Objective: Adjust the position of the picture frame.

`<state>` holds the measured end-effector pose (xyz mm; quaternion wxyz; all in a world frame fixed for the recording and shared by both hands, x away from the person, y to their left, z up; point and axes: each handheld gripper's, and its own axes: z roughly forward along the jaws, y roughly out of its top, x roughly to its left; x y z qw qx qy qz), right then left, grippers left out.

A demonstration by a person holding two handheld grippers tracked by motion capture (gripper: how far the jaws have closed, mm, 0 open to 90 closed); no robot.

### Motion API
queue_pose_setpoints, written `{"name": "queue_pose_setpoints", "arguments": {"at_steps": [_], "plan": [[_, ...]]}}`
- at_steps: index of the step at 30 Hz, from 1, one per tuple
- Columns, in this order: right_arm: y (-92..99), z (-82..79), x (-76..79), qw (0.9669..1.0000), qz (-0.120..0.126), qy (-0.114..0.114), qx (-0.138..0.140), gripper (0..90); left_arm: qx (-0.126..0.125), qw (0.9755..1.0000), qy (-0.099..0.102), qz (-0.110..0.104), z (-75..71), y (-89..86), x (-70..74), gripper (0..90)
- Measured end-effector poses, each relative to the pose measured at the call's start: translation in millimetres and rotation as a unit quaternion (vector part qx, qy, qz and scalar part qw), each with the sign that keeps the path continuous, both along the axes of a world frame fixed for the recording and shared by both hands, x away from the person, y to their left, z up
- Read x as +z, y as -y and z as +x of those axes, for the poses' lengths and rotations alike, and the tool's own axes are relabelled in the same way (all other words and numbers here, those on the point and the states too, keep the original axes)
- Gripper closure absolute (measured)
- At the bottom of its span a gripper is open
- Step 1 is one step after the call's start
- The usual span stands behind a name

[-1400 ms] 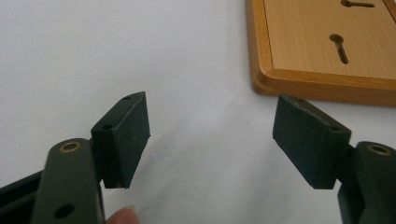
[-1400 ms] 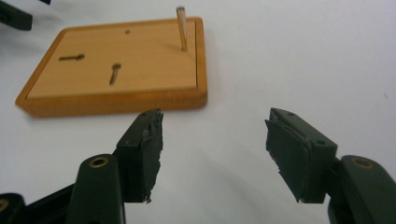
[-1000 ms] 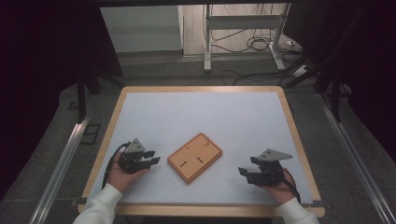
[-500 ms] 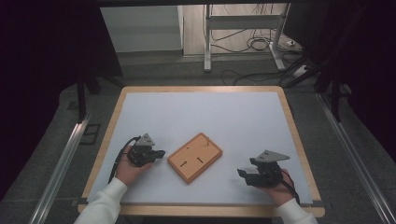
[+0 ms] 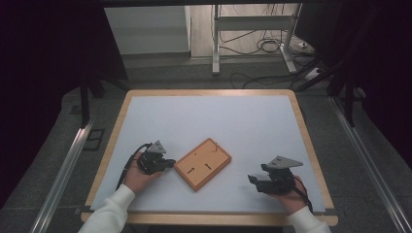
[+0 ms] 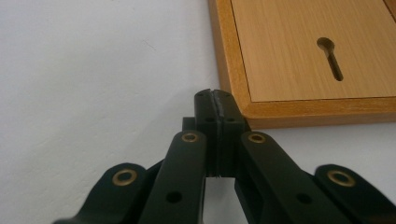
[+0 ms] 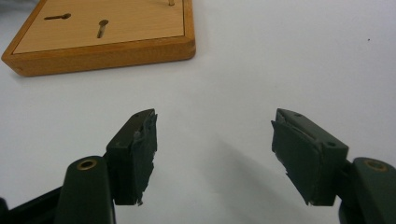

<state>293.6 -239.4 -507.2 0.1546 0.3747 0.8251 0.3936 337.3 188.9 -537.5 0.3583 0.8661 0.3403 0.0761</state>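
Wooden board (image 5: 202,163) lies flat on the white table (image 5: 233,121), near its front edge, between the two grippers. Its long axis runs diagonally, from near-left to far-right in the high view. Left gripper (image 5: 167,163): jaws pressed together on nothing, tips just beside the board's corner. Right gripper (image 5: 252,179): jaws apart, empty, well clear of the board.

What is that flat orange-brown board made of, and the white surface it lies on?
The board looks like wood: pale grain on its top face, with a smooth, rounded, glossier rim, perhaps varnished. The white sheet looks like matte paper or plastic, inside a light wooden table edge.
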Motion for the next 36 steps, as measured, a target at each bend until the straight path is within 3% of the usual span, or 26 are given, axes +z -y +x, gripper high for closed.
{"name": "queue_pose_setpoints", "arguments": {"at_steps": [8,23,36], "plan": [[1.9,1.8,-1.2,1.0000,0.006,-0.005,-0.003,31.2,-0.005,1.0000,-0.005,-0.003,-2.2,0.0,1.4,90.0],[3.6,3.5,-3.0,1.0000,0.003,-0.008,-0.004,31.2,-0.047,0.9989,-0.003,-0.007,-19.8,17.9,6.4,90.0],[4.6,4.0,-3.2,1.0000,0.002,-0.008,-0.004,31.3,-0.054,0.9984,-0.013,-0.013,-22.1,20.0,4.8,90.0]]}}
